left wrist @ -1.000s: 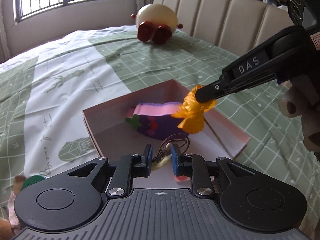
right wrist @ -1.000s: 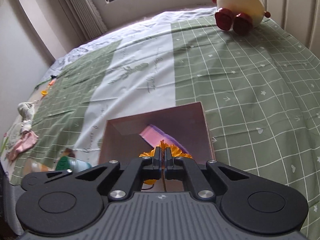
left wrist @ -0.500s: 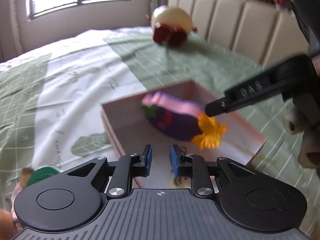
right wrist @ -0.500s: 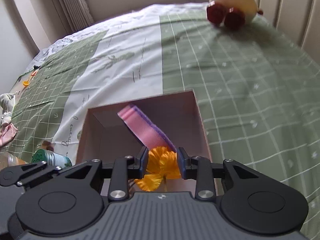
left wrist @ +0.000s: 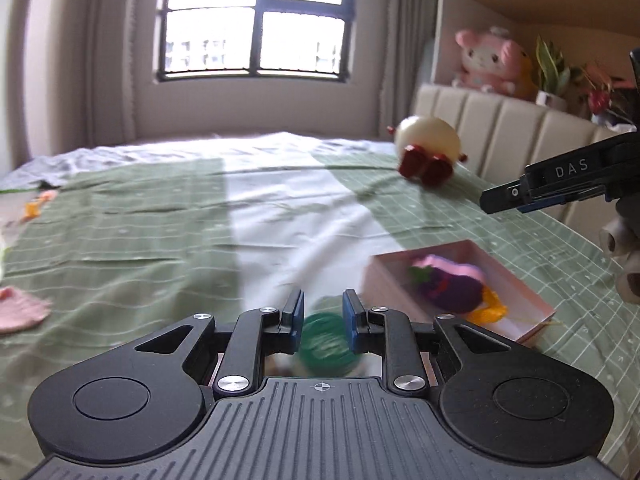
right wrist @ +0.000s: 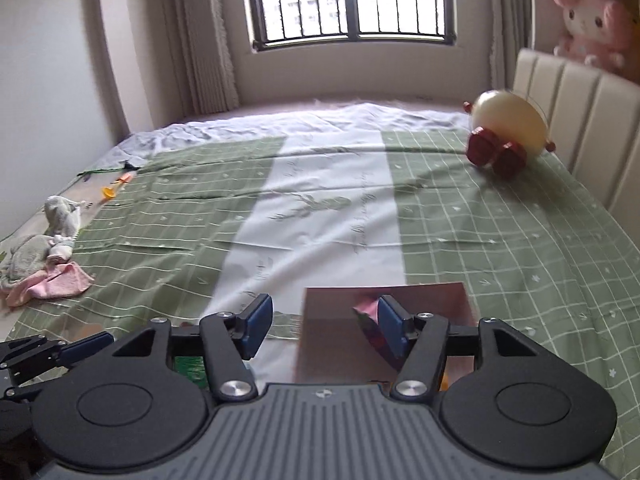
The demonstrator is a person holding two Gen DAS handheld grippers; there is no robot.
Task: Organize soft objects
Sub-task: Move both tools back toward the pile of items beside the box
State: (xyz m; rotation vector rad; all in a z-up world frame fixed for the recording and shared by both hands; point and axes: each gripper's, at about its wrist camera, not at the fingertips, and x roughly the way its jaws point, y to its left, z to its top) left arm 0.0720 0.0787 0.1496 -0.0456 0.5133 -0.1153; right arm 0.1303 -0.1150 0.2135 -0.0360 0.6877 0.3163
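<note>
The pink box (left wrist: 516, 276) sits on the green checked bedspread (left wrist: 140, 232), already carrying the purple felt piece (left wrist: 452, 290) and the orange flower (left wrist: 490, 312). Both look light and floppy, so pinch a thick fold, not an edge. Your right gripper (right wrist: 324, 330) is opening, nothing between its pads. Your left gripper (left wrist: 322, 318) stands slightly apart and empty, lined up over a blurred green round thing (left wrist: 326, 346) beside the box.

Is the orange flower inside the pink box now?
In. The orange flower lies inside the pink box, beside the purple plush.
</note>
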